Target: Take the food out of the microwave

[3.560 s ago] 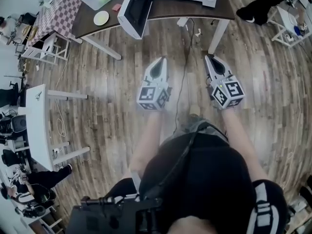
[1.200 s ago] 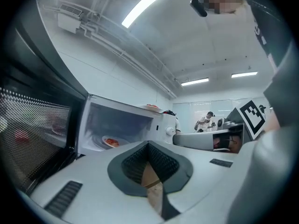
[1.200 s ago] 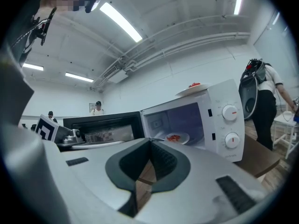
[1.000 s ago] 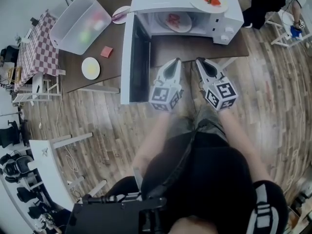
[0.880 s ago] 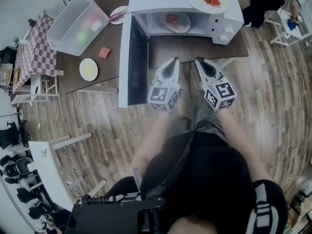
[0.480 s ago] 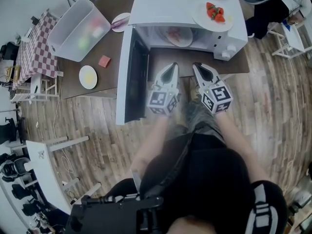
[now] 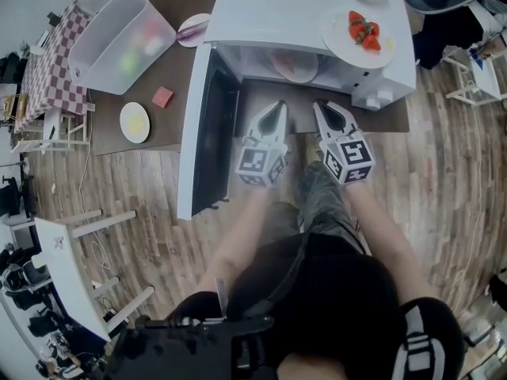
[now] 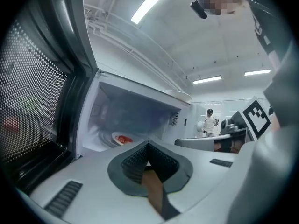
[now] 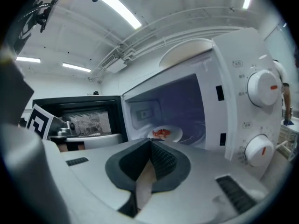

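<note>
A plank wood floor (image 7: 444, 180) spreads under a dark brown table (image 7: 178, 74), and on the table stands a white microwave (image 7: 277, 14) with its cavity open towards the person. Its door (image 7: 207, 133) is swung fully out to the left and reaches past the table's front edge. Left of the microwave lies a clear plastic bin (image 7: 119, 42) with blurred coloured items inside. The left gripper (image 7: 277, 105) and the right gripper (image 7: 321, 105) hang side by side just in front of the open cavity, both aimed into it. Each has its jaws pressed together with nothing between them, as both gripper views confirm. Neither reaches the food. On the microwave's top sits a plate of strawberries (image 7: 358, 34), near the right front corner. The task's food, red pieces on a pale plate (image 7: 295, 66), rests on the cavity floor inside the microwave, well ahead of both closed tips. A small yellow plate (image 7: 135, 122) and a pink block (image 7: 162, 96) lie on the table left of the door.
</note>
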